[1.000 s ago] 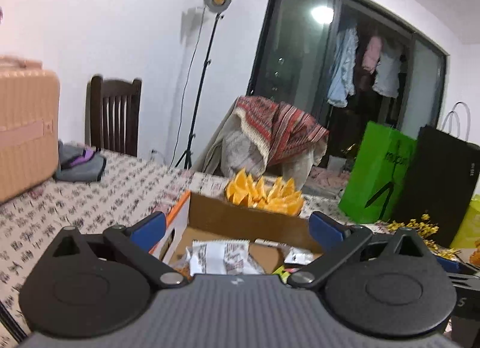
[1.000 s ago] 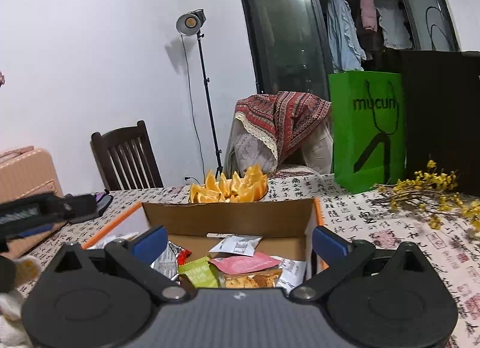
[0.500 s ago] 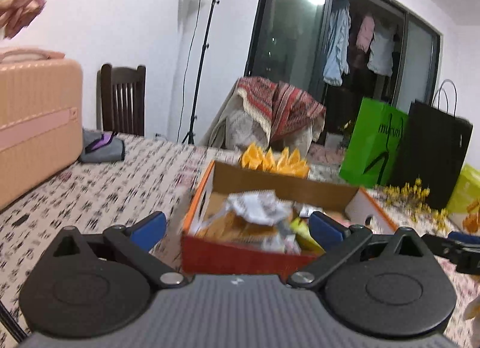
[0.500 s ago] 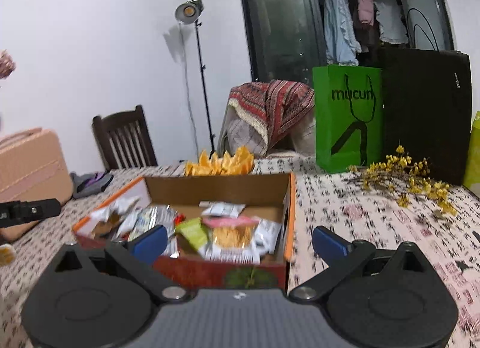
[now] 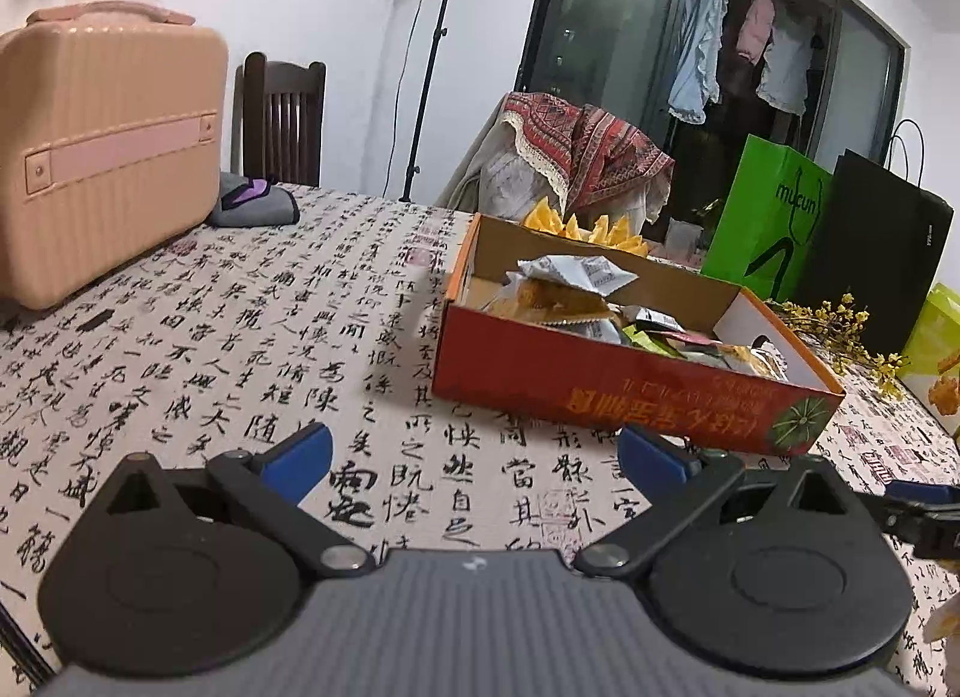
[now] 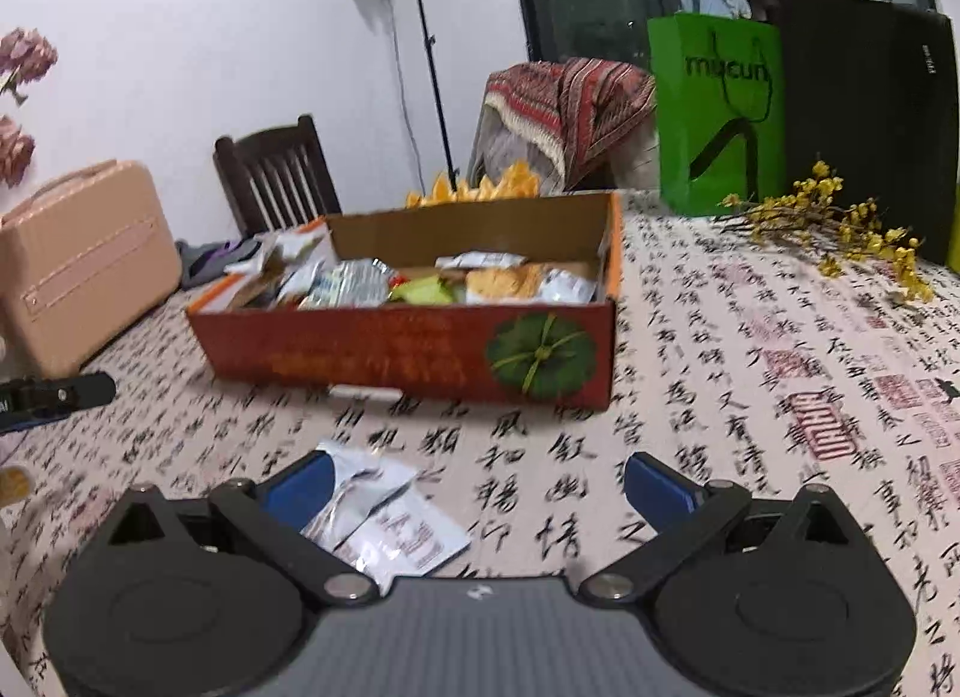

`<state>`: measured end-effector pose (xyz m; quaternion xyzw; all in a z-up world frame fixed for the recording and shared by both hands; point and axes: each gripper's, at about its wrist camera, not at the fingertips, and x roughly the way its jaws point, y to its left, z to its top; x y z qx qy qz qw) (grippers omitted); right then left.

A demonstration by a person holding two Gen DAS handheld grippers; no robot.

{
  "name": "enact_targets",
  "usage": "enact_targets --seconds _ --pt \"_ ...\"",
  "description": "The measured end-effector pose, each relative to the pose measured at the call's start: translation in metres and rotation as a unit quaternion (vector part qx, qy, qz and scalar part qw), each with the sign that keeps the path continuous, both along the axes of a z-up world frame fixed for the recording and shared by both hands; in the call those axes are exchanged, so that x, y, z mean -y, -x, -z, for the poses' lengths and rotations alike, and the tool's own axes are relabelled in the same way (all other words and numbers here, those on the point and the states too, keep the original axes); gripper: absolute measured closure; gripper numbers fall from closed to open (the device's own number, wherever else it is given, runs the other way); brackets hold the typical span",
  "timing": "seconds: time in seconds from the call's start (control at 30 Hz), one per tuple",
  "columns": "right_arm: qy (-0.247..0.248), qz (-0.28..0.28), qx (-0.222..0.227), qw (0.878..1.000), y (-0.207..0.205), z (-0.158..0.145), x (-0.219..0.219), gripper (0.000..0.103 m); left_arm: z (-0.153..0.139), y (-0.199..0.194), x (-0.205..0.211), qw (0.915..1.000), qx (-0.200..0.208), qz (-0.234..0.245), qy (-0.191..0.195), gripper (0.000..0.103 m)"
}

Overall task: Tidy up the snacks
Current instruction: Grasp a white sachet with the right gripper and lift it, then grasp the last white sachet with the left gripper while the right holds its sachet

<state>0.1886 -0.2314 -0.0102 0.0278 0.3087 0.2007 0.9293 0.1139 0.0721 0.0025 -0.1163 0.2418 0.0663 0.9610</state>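
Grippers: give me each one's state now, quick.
Left gripper: open, holding nothing.
Right gripper: open, holding nothing; a packet lies on the table beneath it.

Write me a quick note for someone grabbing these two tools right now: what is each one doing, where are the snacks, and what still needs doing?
Left hand-held gripper: open, empty, over the calligraphy-print tablecloth, short of the red cardboard box.
Right hand-held gripper: open, empty, above a silver-and-white snack packet lying loose on the cloth.
Most snack packets already sit in the box.
Left: pick up the loose packet and, probably, box it. Something yellow at the right view's left edge may be another stray; too cropped to tell.
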Motion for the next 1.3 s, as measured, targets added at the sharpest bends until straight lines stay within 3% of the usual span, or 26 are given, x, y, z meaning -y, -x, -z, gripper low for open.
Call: enact_targets --seconds 0.33,0.43,0.5,0.53,0.6,0.63,0.67,0.7,0.93,1.3 --pt "0.037 -0.045 -0.026 0.998 -0.006 0.009 -0.055 0.000 0.001 0.004 -0.001 1.0000 -0.006 0.004 0.003 0.000" --pt "0.044 -0.045 -0.041 0.997 -0.014 0.014 -0.072 0.005 0.004 0.007 -0.002 0.9999 -0.010 0.005 0.000 0.000" --pt "0.054 -0.035 -0.045 0.997 -0.017 0.017 -0.081 0.014 0.007 0.007 -0.004 0.9999 -0.013 0.005 0.003 0.000" --pt "0.061 -0.030 -0.048 0.997 -0.019 0.019 -0.084 0.024 0.008 0.006 -0.006 0.9999 -0.015 0.005 0.004 0.000" --pt "0.069 -0.028 -0.046 0.996 -0.019 0.022 -0.087 0.030 0.010 0.006 -0.008 0.9998 -0.017 0.003 0.007 0.000" --pt "0.069 -0.028 -0.038 0.996 -0.017 0.022 -0.086 0.039 0.010 0.006 -0.009 0.9998 -0.017 0.002 0.008 0.000" --pt "0.066 -0.033 -0.031 0.997 -0.014 0.020 -0.085 0.054 0.011 0.006 -0.009 0.9998 -0.018 0.002 0.010 0.000" --pt "0.062 -0.037 -0.028 0.997 -0.012 0.018 -0.083 0.058 0.012 0.006 -0.009 0.9997 -0.019 0.003 0.011 0.000" --pt "0.026 -0.018 -0.003 0.999 -0.005 0.009 -0.055 0.060 0.017 -0.003 0.006 0.9989 -0.035 0.028 0.011 0.000" --pt "-0.003 0.071 0.022 0.997 -0.001 0.005 0.020 0.059 0.019 -0.027 0.062 0.9931 -0.068 0.093 -0.020 0.000"
